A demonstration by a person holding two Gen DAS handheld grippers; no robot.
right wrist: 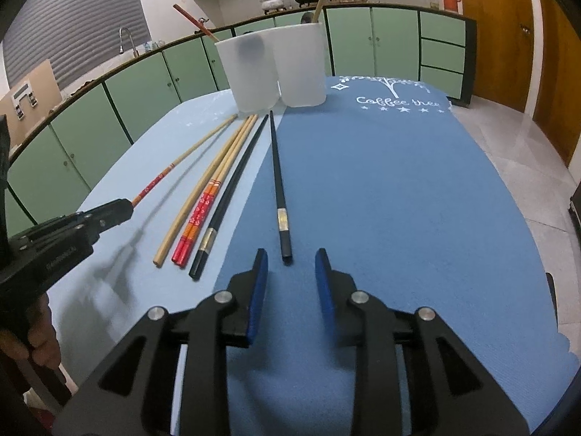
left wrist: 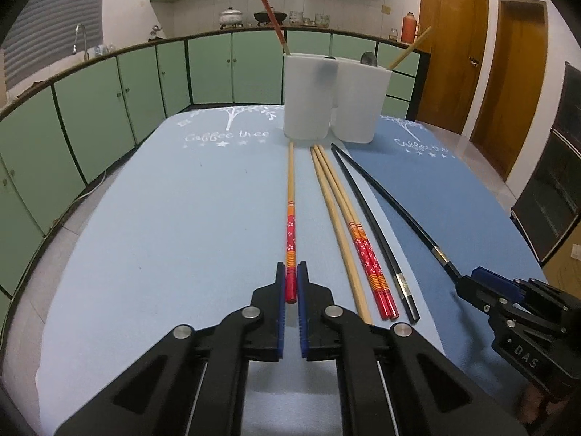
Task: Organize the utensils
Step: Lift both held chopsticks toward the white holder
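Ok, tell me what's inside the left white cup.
A red-handled chopstick sticks out of the left white cup, leaning left. A dark blurred shape shows through the frosted wall near the rim; what it is, and anything lower down, is hidden.

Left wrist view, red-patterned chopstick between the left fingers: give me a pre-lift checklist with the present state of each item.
1. Left gripper closed around the red-ended chopstick: ok; fingers flank its red end narrowly, though firm contact cannot be confirmed.
2. Chopstick apart from the neighbouring bundle: ok, a clear gap shows.
3. Left cup upright with room: ok; one red chopstick stands in it.
4. Right gripper out of the way: ok; open, at the outer black chopstick, away from the left.
5. Path to the cups unobstructed: ok; only mat lies between.
6. Grip balance: not ok; it is held at the very end.
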